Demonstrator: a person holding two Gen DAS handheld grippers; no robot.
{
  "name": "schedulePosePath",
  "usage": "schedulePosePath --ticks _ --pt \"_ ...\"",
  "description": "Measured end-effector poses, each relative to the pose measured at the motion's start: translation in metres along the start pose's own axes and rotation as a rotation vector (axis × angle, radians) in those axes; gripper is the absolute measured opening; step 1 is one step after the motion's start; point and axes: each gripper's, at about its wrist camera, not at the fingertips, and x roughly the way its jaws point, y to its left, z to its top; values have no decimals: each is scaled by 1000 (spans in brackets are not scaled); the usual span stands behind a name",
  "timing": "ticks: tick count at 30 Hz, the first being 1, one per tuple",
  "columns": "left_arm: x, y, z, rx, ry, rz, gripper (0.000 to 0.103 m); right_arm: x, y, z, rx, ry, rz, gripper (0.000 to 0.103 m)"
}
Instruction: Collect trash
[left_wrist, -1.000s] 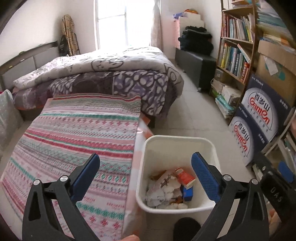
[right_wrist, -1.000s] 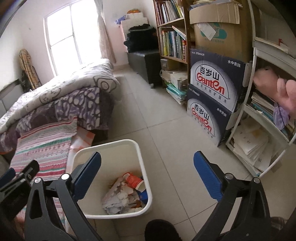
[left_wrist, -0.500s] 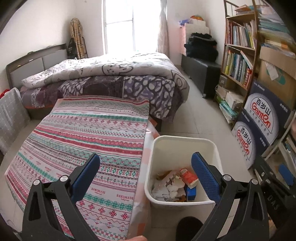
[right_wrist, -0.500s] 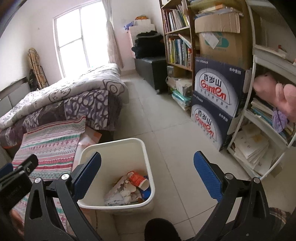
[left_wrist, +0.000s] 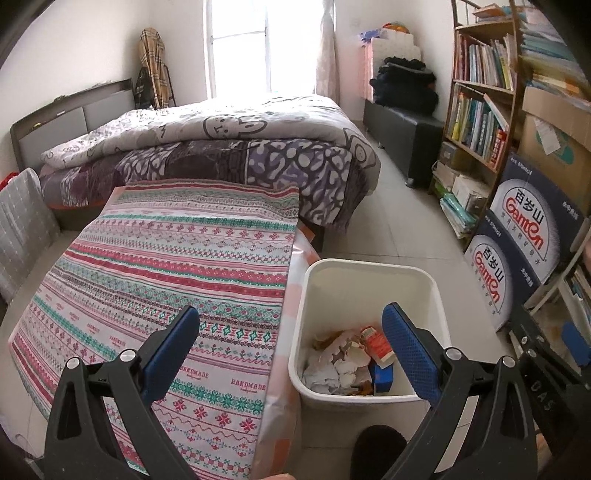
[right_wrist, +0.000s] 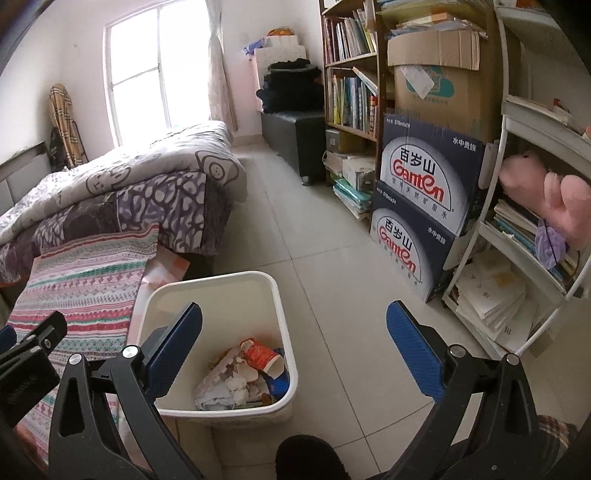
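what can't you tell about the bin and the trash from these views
- Bin bottom: both views, buried under trash.
- Blue item: left wrist view, half covered by the orange carton.
- Bin's near left corner: right wrist view, behind the right hand-held gripper finger.

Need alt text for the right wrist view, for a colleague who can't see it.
The open, empty right gripper hovers over a white trash bin on the tiled floor, holding crumpled paper and an orange cup. A patterned tablecloth lies left; Ganten boxes stand right.

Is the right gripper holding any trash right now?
No, the right gripper is open with nothing between its blue pads, and the trash lies inside the white bin.
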Motion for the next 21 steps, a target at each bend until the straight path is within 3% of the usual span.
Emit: schedulePosePath --ticks 21 --pt "-12 1 3 -3 -78 18 96 -13 3 3 -8 -75 3 96"
